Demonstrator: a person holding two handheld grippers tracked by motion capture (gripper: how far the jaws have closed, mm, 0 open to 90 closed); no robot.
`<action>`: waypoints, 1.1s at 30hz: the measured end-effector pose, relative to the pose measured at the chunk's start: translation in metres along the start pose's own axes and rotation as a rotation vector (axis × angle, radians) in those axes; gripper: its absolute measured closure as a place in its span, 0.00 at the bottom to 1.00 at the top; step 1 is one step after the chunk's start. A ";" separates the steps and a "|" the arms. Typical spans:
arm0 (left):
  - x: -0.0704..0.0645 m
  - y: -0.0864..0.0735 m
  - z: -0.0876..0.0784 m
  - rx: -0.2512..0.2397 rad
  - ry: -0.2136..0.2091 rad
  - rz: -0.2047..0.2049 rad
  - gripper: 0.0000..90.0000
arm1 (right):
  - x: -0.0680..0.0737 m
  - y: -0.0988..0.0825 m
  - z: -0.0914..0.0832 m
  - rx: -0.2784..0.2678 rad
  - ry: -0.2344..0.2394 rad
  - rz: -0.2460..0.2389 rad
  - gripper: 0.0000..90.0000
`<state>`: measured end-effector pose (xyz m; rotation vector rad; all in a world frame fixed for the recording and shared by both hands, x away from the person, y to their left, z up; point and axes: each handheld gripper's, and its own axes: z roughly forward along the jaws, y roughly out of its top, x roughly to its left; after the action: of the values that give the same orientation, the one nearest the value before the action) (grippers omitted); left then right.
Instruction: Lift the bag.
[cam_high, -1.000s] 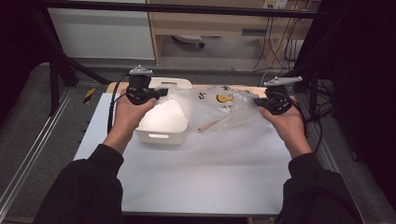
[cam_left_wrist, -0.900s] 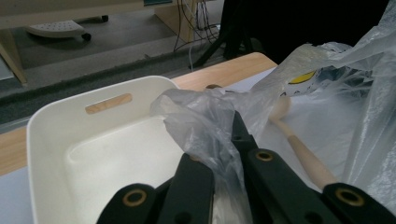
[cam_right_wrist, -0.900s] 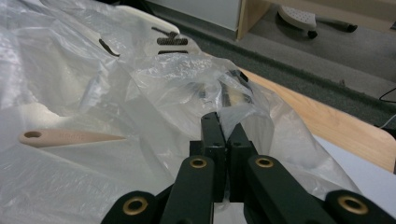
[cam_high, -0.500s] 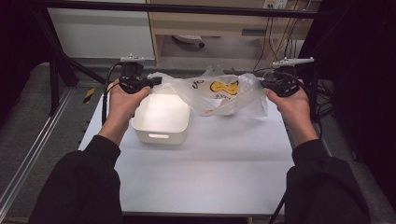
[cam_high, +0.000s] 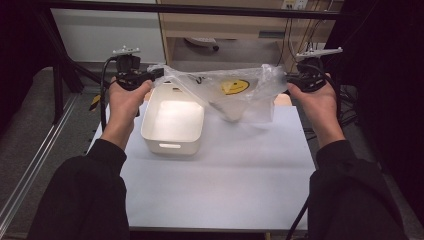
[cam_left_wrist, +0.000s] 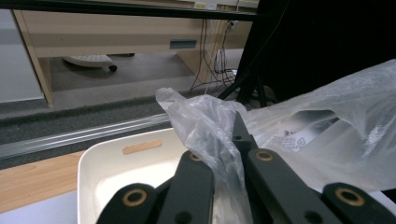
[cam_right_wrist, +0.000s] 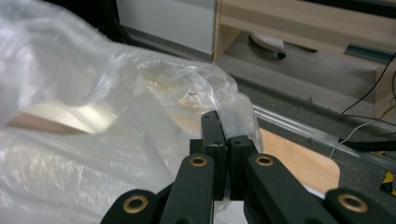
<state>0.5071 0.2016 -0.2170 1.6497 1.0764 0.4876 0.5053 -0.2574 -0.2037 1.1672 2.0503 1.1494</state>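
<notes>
Hands at either end of a clear plastic bag (cam_high: 225, 90) stretch it taut above the far half of the white tabletop (cam_high: 225, 170), each holding a black two-jaw gripper. At the bag's left end, the left gripper (cam_high: 150, 76) has its fingers (cam_left_wrist: 243, 140) clamped on a bunched corner of the film; the left gripper view shows the crumpled plastic squeezed between the two black jaws. At the opposite end, the right gripper (cam_high: 292, 80) has its fingers (cam_right_wrist: 212, 133) pressed together on the other edge, with thin film caught between them.

The bag's long axis runs level from one gripper to the other, across the person's front. It carries a yellow printed mark (cam_high: 235, 86) and sags in the middle, where something inside appears to weigh it down, though what it is cannot be told.

A white plastic bin (cam_high: 172, 122) stands open on the tabletop just below the bag's left end, nearer the left hand. The sagging middle hangs to the right of the bin's rim, so any lowering into the bin would likely call for a shift towards the left.
</notes>
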 end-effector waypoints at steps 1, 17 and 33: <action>0.001 -0.002 -0.001 0.006 0.000 0.000 1.00 | 0.002 -0.002 0.003 0.006 0.005 -0.002 1.00; -0.003 -0.050 -0.030 0.080 -0.103 0.026 1.00 | 0.010 -0.035 0.003 0.052 0.056 -0.020 1.00; -0.035 -0.135 -0.052 0.188 -0.248 0.062 1.00 | 0.018 -0.112 -0.016 0.122 0.108 -0.023 1.00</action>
<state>0.3948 0.2061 -0.3146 1.8576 0.9105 0.2180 0.4362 -0.2791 -0.2922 1.1580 2.2375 1.1122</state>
